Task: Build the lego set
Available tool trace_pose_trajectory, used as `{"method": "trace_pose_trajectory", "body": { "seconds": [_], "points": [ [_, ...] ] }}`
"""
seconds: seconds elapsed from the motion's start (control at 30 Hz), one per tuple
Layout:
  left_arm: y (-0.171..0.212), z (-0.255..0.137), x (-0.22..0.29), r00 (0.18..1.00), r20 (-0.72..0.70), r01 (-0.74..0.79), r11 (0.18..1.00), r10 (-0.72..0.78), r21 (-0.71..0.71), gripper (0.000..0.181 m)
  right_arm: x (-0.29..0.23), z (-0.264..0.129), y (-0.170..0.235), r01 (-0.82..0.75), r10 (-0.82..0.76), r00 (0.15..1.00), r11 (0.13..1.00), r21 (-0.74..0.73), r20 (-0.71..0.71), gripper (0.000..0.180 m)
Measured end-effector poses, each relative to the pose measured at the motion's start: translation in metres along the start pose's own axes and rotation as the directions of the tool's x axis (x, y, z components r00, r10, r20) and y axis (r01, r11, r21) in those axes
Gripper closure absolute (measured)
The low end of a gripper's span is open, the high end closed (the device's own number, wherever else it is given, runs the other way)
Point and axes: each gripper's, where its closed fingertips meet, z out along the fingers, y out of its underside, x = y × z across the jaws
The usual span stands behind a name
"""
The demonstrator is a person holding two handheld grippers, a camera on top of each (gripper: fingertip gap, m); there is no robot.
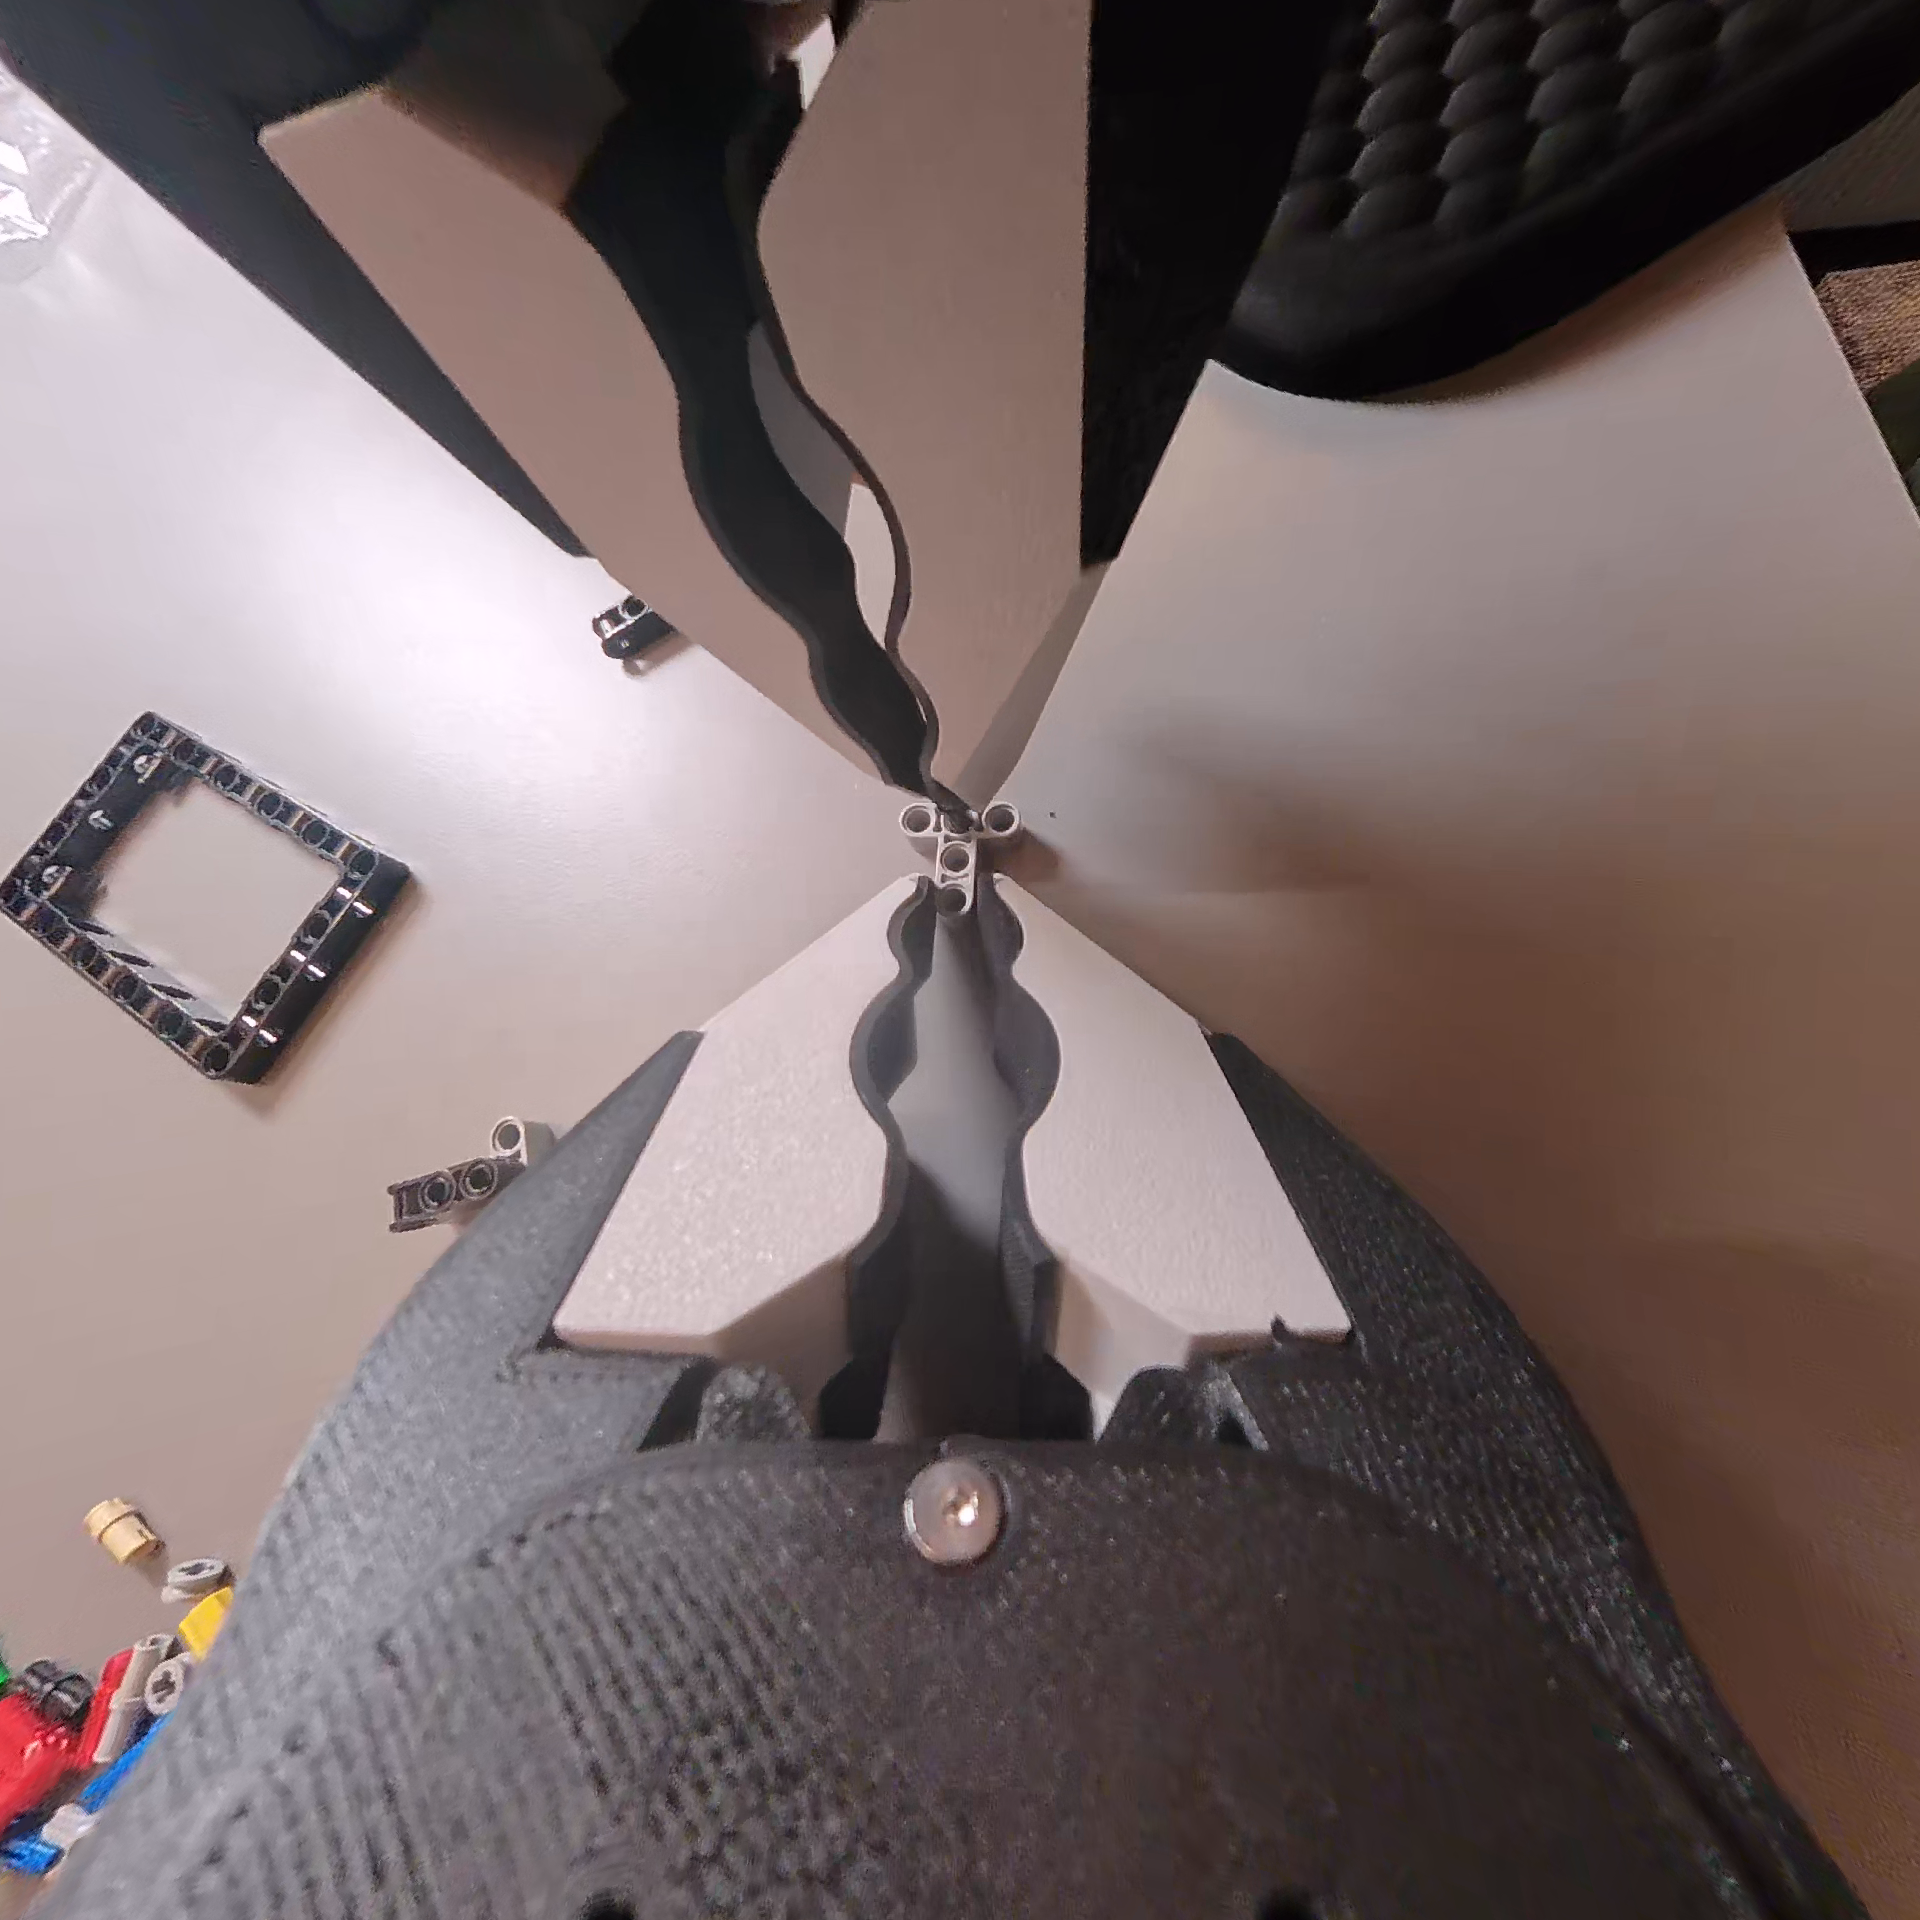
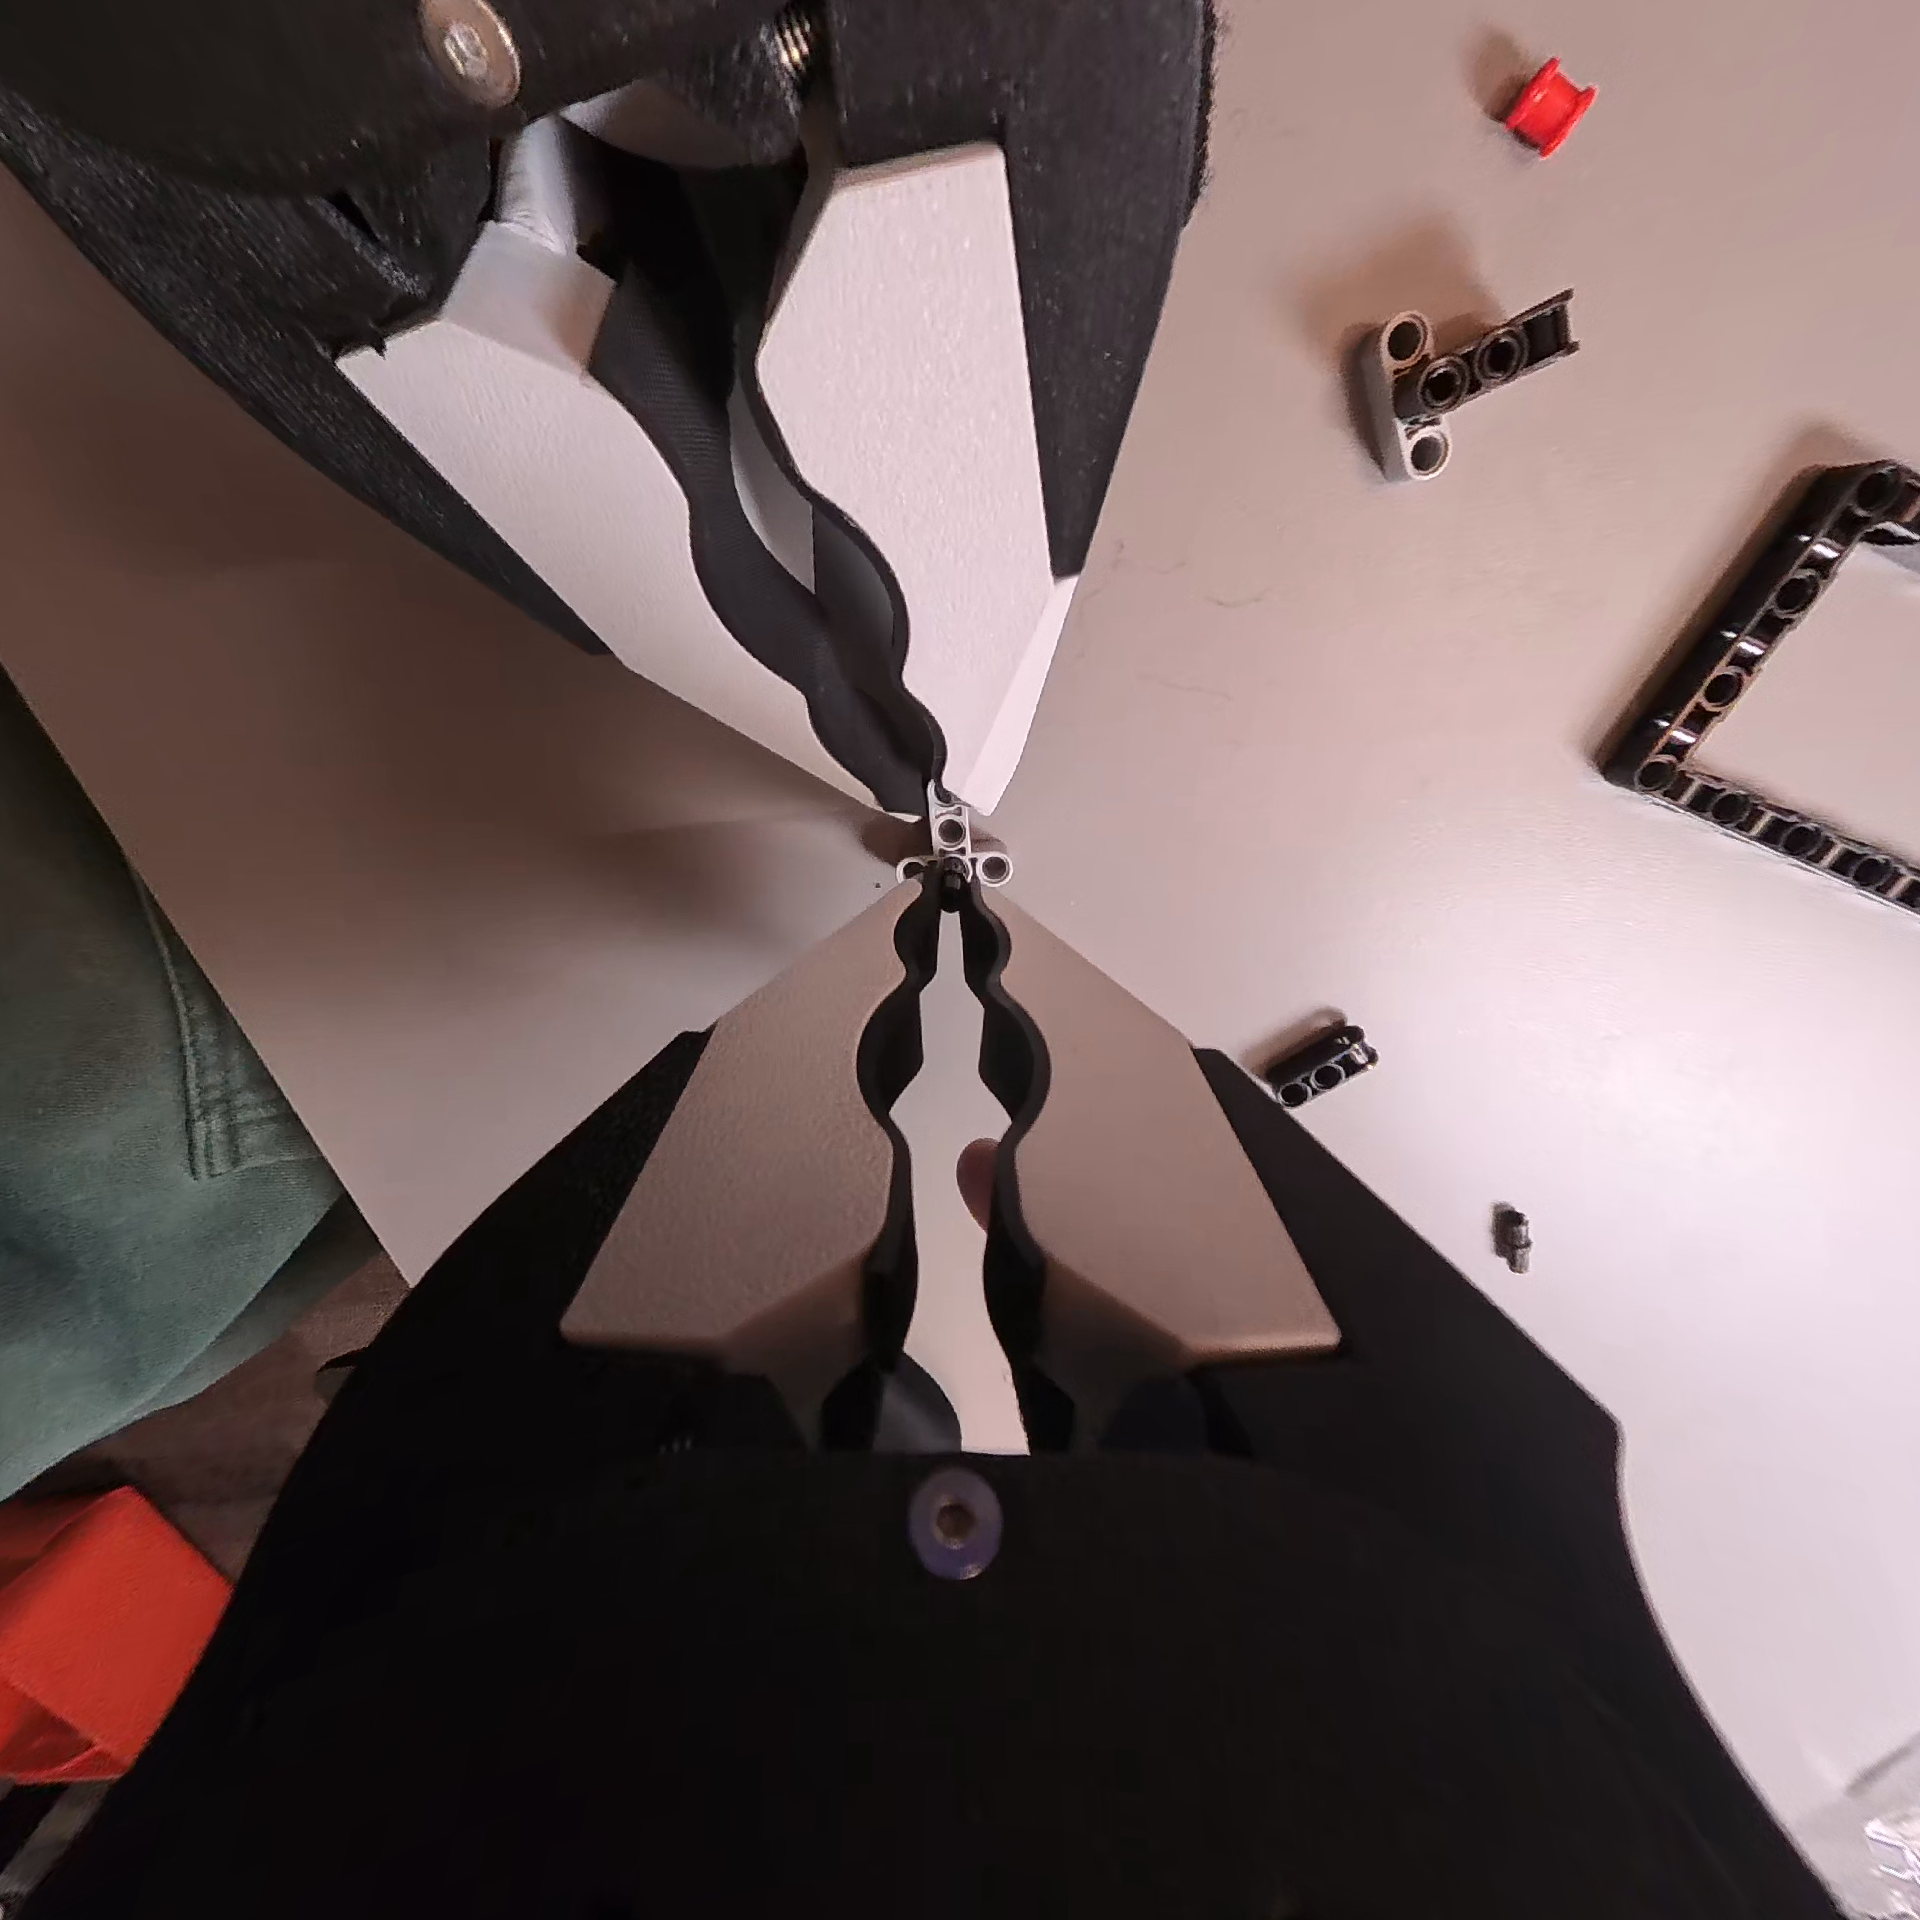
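Observation:
A small grey T-shaped beam [image 1: 958, 844] is held in the air between my two grippers. My left gripper [image 1: 954, 902] is shut on its stem. My right gripper [image 2: 951, 902] is shut on a short black pin [image 2: 951, 879] that sits at the middle hole of the beam's crossbar. In the right wrist view the beam [image 2: 954, 844] lies just beyond my fingertips, and the left gripper [image 2: 940, 795] comes in from the top. In the left wrist view the right gripper [image 1: 930, 795] comes down from the top.
On the white table [image 1: 1455, 1039] lie a black rectangular frame [image 1: 203, 899] [image 2: 1766, 686], a grey-and-black sub-assembly [image 1: 462, 1174] [image 2: 1465, 379], a short black beam [image 1: 629, 623] [image 2: 1325, 1065], a loose black pin [image 2: 1514, 1236], a red bush [image 2: 1548, 109] and several coloured pieces [image 1: 94, 1704]. A black chair [image 1: 1558, 156] stands by the table edge. Only a small space, under 4 cm, lies between the two pairs of fingers. My left tips are roughly 12 cm from the red bush [image 2: 1548, 109].

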Motion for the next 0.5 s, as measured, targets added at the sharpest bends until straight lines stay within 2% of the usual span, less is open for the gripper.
{"method": "trace_pose_trajectory", "body": {
  "seconds": [0.33, 0.5],
  "points": [
    [-0.0002, -0.0001, 0.0001, 1.000, 0.007, -0.018, 1.000, 0.018, 0.001, 0.174, 0.0007, 0.0006, 0.0030, 0.034, -0.034, 0.999, 0.997, -0.065, 0.001, 0.178],
    [0.0002, -0.0003, -0.0010, 0.999, 0.025, 0.030, 1.000, -0.030, -0.009, 0.174, 0.0016, 0.0007, 0.0018, -0.087, 0.087, 0.996, 0.994, -0.069, -0.004, 0.179]
  ]
}}
